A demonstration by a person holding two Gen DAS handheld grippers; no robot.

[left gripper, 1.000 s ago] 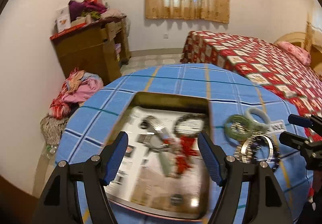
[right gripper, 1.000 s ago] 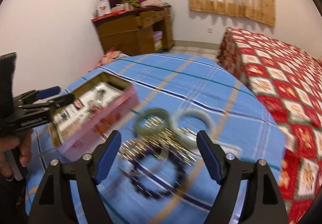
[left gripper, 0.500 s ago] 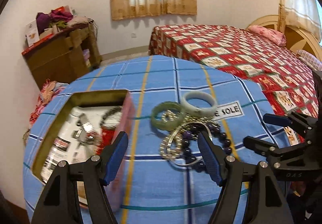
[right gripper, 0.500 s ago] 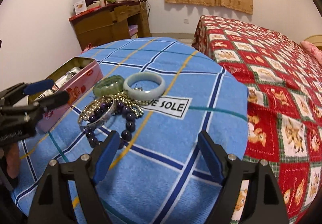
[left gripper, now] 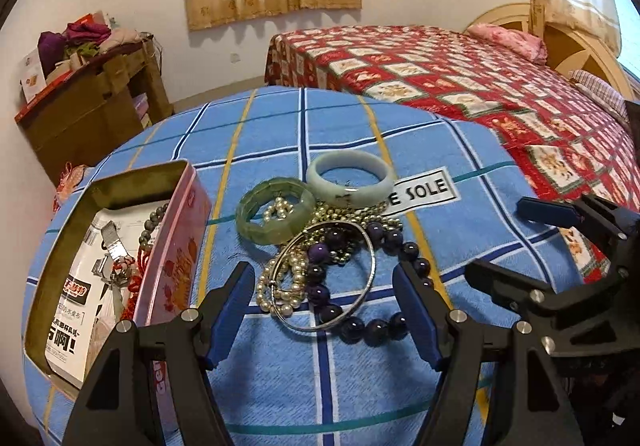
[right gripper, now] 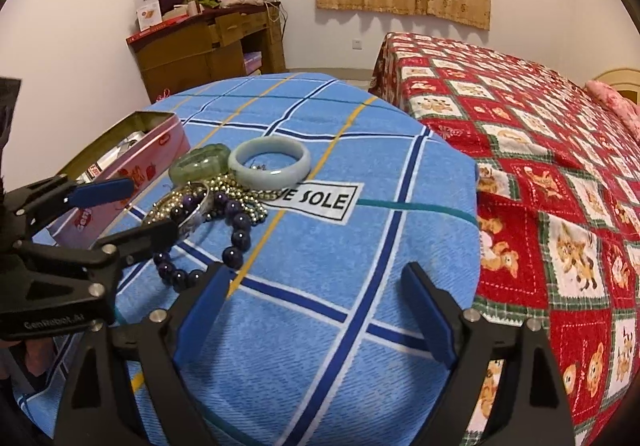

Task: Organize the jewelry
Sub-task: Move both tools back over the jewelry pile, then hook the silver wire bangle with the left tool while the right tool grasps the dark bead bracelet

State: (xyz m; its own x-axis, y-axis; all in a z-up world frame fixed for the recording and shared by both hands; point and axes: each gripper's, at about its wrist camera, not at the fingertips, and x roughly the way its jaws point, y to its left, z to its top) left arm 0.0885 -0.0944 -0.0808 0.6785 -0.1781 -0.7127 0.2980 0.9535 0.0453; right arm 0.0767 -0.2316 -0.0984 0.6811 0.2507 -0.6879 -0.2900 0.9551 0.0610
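A jewelry pile lies on the blue checked cloth: a pale jade bangle [left gripper: 351,177] [right gripper: 271,161], a green stone bracelet [left gripper: 275,210] [right gripper: 196,162], a thin silver bangle [left gripper: 324,278], pearl and gold bead strands, and a purple bead bracelet [left gripper: 370,320] [right gripper: 236,230]. A pink open tin [left gripper: 120,266] [right gripper: 132,161] with several pieces inside stands to the left. My left gripper [left gripper: 326,314] is open and empty, just short of the pile. My right gripper [right gripper: 316,318] is open and empty, to the right of the pile; it also shows in the left wrist view [left gripper: 532,246].
The round table [right gripper: 360,286] drops off close on every side. A bed with a red quilt [right gripper: 560,165] stands right beside it. A wooden cabinet [right gripper: 208,45] piled with clothes stands at the far wall.
My left gripper has swung right from over the tin to face the pile. My right gripper has drawn back from over the pile to bare cloth at its right. Both stay open.
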